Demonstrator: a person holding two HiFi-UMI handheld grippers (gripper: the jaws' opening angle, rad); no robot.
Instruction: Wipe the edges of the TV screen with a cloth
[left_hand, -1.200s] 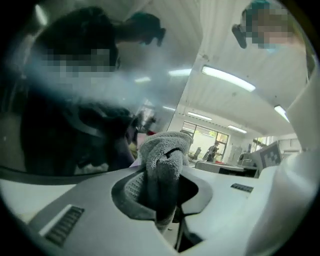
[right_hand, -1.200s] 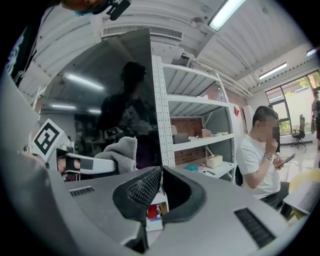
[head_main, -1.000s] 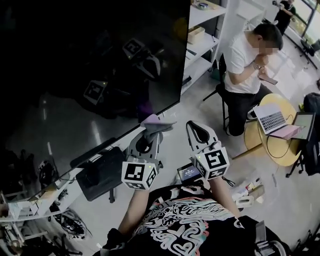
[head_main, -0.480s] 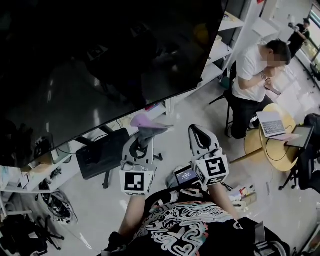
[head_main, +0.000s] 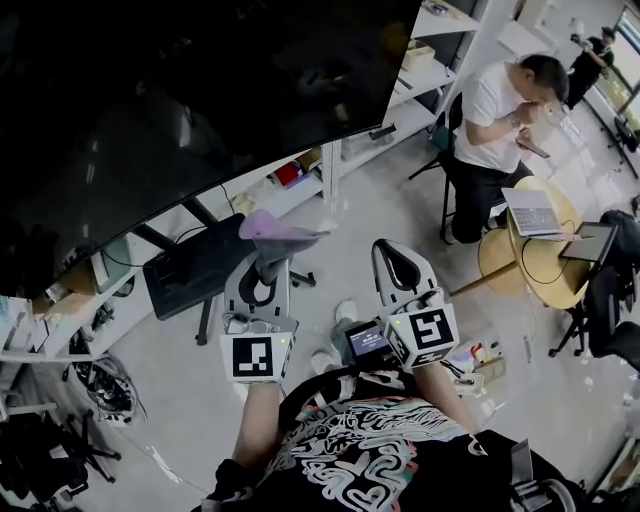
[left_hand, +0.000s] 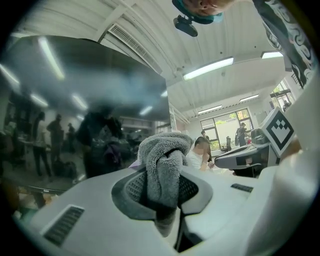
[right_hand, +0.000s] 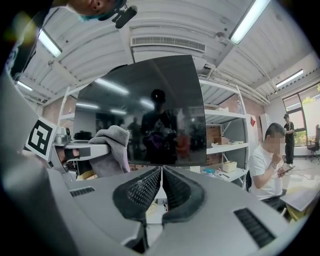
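Observation:
The big black TV screen (head_main: 200, 90) fills the upper left of the head view, and its lower edge runs up to the right. A grey-lilac cloth (head_main: 275, 230) is pinched in my left gripper (head_main: 266, 262), which hangs below that edge and clear of it. In the left gripper view the bunched cloth (left_hand: 162, 167) sits between the jaws with the screen (left_hand: 75, 100) beyond. My right gripper (head_main: 397, 262) is beside the left one, shut and empty. The right gripper view shows its jaws closed together (right_hand: 161, 175), with the screen (right_hand: 150, 120) ahead and the cloth (right_hand: 112, 147) at left.
A black office chair (head_main: 190, 280) stands under the TV. White shelves (head_main: 420, 60) with boxes run along the wall. A seated person (head_main: 495, 120) is at right beside a round yellow table (head_main: 535, 255) with laptops. Cables and clutter (head_main: 100, 385) lie at left.
A second ago the cloth was up at the TV's lower edge. The screen edge now lies farther up and away, and both grippers sit lower and clear of it.

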